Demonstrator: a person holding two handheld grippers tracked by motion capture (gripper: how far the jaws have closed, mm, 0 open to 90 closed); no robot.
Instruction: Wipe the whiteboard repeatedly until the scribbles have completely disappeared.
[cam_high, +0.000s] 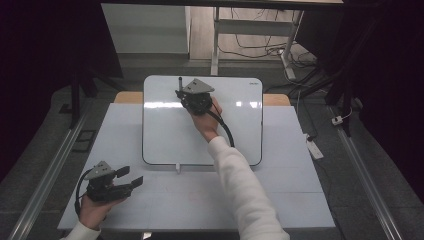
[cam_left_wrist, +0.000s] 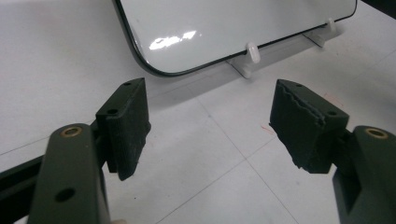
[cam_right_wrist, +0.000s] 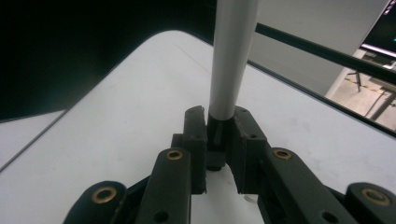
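Near the top centre of the high view, the right hand-held gripper (cam_high: 186, 95) clamps a marker (cam_right_wrist: 232, 60) over the whiteboard (cam_high: 165, 135), apparently poised to write; lower left, the left hand-held gripper (cam_high: 127, 177) rests open on the desk (cam_high: 280, 195), waiting.

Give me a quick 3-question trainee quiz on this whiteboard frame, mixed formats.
1. True or false: the left gripper is clamped on the marker.
2. Multiple choice: the right gripper holds the marker over which surface? A) the bare table B) the whiteboard C) the floor
3. Fill in: the whiteboard lies on the white ____.

Key
1. False. Its jaws stand open with nothing between them, near the table's front left corner.
2. B. The jaws are shut on the marker's dark end, above the board's far part.
3. table.
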